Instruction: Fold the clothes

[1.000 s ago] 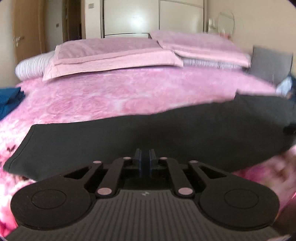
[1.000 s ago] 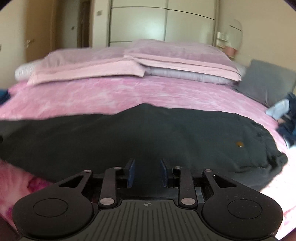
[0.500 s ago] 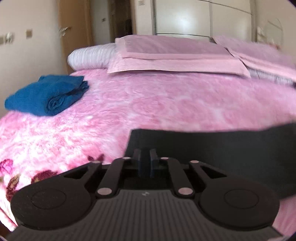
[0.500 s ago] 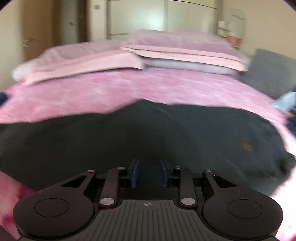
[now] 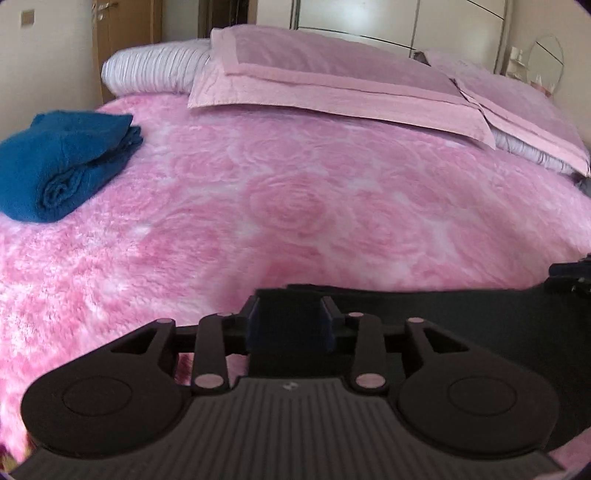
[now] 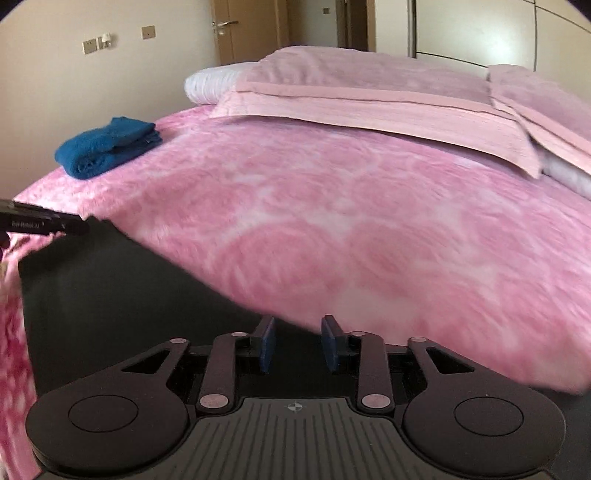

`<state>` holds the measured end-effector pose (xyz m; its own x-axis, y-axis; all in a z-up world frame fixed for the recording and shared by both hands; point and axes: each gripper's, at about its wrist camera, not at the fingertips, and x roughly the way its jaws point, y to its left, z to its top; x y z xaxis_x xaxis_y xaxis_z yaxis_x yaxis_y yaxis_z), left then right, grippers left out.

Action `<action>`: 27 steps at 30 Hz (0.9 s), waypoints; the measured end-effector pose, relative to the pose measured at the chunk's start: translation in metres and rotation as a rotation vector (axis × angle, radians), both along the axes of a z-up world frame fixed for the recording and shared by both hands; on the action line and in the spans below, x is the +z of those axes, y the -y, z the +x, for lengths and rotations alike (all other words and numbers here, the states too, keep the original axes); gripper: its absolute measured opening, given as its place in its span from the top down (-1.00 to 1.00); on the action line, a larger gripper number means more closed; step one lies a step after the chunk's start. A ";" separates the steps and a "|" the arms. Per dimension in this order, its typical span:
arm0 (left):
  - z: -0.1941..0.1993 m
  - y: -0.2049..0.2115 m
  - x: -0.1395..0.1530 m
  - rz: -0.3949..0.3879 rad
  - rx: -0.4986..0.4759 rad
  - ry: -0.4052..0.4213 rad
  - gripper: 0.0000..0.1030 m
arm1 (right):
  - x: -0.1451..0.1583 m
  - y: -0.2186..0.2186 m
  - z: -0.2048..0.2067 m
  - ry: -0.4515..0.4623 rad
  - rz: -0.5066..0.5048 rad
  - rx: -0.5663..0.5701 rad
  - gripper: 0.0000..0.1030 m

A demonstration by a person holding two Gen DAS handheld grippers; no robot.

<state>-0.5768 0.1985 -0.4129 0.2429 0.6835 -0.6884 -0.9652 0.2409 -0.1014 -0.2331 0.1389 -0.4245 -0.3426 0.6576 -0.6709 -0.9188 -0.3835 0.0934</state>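
Pink fleece bed [image 5: 295, 206] fills both views; folded blue garment [image 5: 62, 166] parked far left. Dark garment [image 6: 122, 295] lies flat at near edge. Left claw [image 5: 291, 328] spread over its corner, right claw [image 6: 297, 345] spread at its edge, likely placed for gripping.

A bed [image 5: 295, 206] under a fluffy pink rose-patterned blanket is filling most of the room, with pink pillows [image 5: 332, 77] lying at its head over a striped white bolster [image 5: 155, 70]. Behind the bed's head, pale wardrobe doors [image 5: 354, 18] are standing beside a wooden door [image 6: 245, 29], while a round mirror [image 5: 546, 59] is hanging to the right. Soft daylight is washing over the cream walls [image 6: 110, 66].
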 end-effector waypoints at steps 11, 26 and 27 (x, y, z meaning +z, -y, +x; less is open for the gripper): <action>-0.019 -0.006 0.000 0.038 -0.059 0.123 0.59 | -0.003 -0.026 0.012 -0.092 -0.058 0.133 0.88; -0.002 0.013 0.006 0.125 0.041 -0.010 0.78 | -0.002 -0.011 0.011 -0.025 -0.005 -0.030 1.00; 0.001 0.021 0.013 0.139 0.035 0.005 0.78 | 0.003 -0.006 0.012 -0.015 0.012 -0.056 1.00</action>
